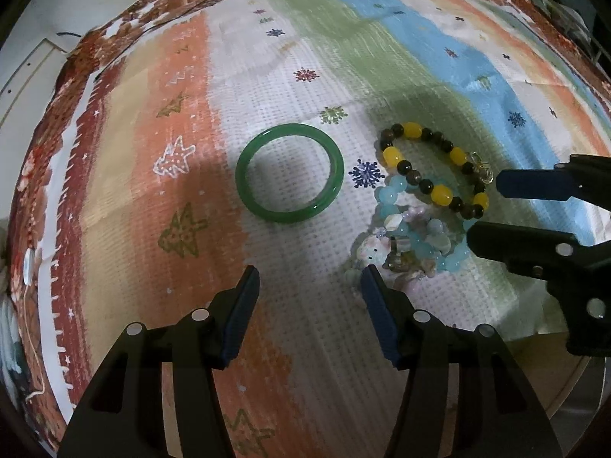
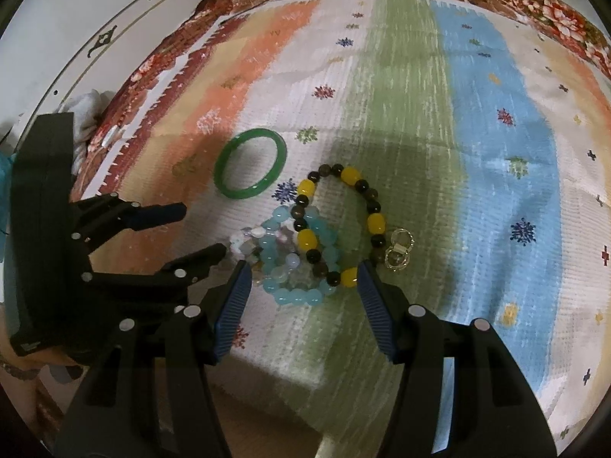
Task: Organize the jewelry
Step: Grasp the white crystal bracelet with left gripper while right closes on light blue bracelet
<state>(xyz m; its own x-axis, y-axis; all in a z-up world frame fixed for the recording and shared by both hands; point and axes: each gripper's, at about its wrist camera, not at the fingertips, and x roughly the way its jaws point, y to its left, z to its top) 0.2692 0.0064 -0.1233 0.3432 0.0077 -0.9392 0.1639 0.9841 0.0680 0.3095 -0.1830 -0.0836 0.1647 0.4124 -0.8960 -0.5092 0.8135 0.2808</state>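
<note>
A green bangle [image 1: 289, 173] lies flat on the striped cloth [image 1: 298, 38], ahead of my open, empty left gripper [image 1: 310, 280]. To its right a yellow and dark bead bracelet [image 1: 435, 168] with a gold clasp [image 1: 482, 170] overlaps a pile of pale blue beads and shell pieces [image 1: 416, 240]. My right gripper [image 2: 301, 274] is open and empty, its jaws flanking the near side of the blue bead pile [image 2: 296, 263] and yellow bracelet [image 2: 343, 225]. The bangle [image 2: 250, 163] lies farther left; the clasp [image 2: 399, 248] sits right of the pile. Each gripper shows in the other's view: right [image 1: 485, 206], left [image 2: 206, 229].
The striped cloth [image 2: 496, 152] lies over a red floral cover [image 1: 76, 114]. A white panel [image 2: 95, 30] is at the far left. The cloth's near edge [image 2: 275, 381] runs just below my right gripper.
</note>
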